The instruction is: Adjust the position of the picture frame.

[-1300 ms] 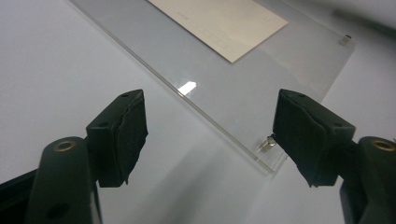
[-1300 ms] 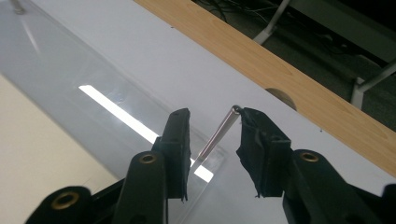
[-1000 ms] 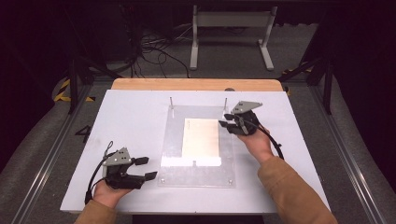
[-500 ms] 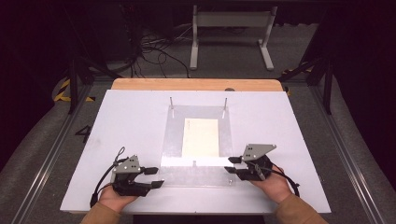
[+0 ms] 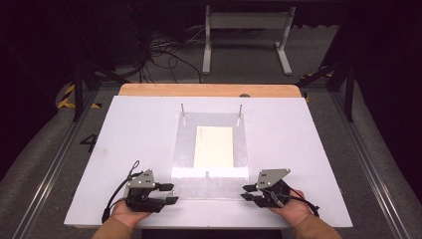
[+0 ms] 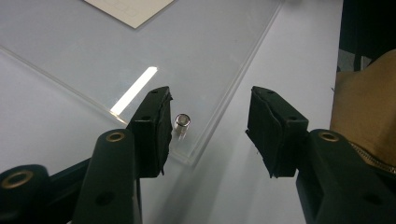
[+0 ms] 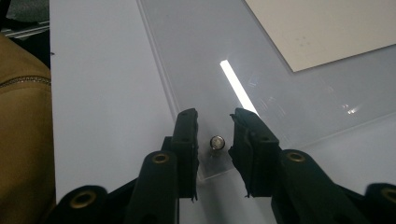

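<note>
Both your grippers sit at the clear plate's [image 5: 211, 174] near corners, bottom of the high view. Left gripper [image 6: 208, 126] has been closing yet gapes around its pin [image 6: 181, 122]; right gripper [image 7: 214, 140] narrows on its pin [image 7: 216, 142], untouched. Nothing gripped or lifted yet.

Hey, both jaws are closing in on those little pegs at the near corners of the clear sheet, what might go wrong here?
1. The left gripper has been closing off-centre: the left peg sits by one jaw, so it may get pushed aside.
2. The right gripper, also closing, straddles the small shiny right peg, which may slip out.
3. Uneven pulls could shift the clear sheet and paper.
</note>
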### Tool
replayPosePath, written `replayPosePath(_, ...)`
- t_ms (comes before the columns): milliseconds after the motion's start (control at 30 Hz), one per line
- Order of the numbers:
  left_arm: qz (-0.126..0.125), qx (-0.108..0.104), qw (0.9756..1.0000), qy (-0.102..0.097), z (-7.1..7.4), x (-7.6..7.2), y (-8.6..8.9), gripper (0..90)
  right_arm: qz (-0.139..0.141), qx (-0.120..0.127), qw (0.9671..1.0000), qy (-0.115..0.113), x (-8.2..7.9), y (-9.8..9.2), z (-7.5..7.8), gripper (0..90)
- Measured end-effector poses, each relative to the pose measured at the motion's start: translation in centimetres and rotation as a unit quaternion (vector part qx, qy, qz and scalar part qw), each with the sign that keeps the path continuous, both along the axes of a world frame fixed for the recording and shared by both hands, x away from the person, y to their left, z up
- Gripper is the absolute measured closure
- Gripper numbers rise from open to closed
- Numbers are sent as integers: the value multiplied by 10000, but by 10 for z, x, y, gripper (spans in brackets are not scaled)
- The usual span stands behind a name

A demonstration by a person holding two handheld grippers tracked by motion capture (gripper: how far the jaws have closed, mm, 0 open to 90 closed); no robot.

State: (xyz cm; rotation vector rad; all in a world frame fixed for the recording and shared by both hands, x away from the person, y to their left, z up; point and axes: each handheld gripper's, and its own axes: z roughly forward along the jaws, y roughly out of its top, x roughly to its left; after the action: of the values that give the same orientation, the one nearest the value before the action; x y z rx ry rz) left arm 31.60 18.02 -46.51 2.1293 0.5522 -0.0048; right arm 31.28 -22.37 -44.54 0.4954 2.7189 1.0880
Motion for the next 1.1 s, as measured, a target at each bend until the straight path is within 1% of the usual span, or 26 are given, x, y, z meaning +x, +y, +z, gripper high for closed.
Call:
replayPosePath(67,-42,37,10000,22,-1,0,-1,495,75,11,10000,14,-1,0,-1,749)
replayPosePath(233,-104,116,9999,32,-3,1,-3,497,83,25,9999,-70,-1,-1,-2,786)
replayPosePath(500,-65,110,9999,-61,-4,3,-6,484,84,51,9999,-72,-1,-1,-2,787)
replayPosePath(533,-108,111,9998,-84,-4,4,-7,486,88,53,9999,-72,-1,-1,-2,788)
replayPosePath(600,-138,132,9997,-123,-4,4,-9,524,85,53,9999,-80,-1,-1,-2,795)
replayPosePath(667,-104,182,9996,-175,-4,3,-9,561,80,44,9999,-107,-1,-1,-2,804)
replayPosePath(700,-45,173,9997,-163,-4,4,-8,584,76,38,9999,-122,-1,-1,-2,816)
replayPosePath(733,17,181,9997,-188,-4,4,-8,628,73,13,9998,-159,-1,-1,-2,820)
replayPosePath(767,55,184,9997,-164,-4,4,-8,660,81,18,9998,-159,-1,-1,-2,821)
replayPosePath(867,81,238,9994,-242,-4,2,-8,731,101,36,9998,-137,-2,-2,-3,823)
replayPosePath(933,65,265,9993,-253,-4,1,-8,759,123,28,9998,-138,-3,-2,-2,823)
replayPosePath(1000,-9,298,9992,-264,-3,-1,-8,771,137,23,9998,-115,-5,-3,-2,823)
replayPosePath(1100,-145,281,9994,-142,-3,-4,-7,777,179,-2,9998,-56,-9,-3,-1,823)
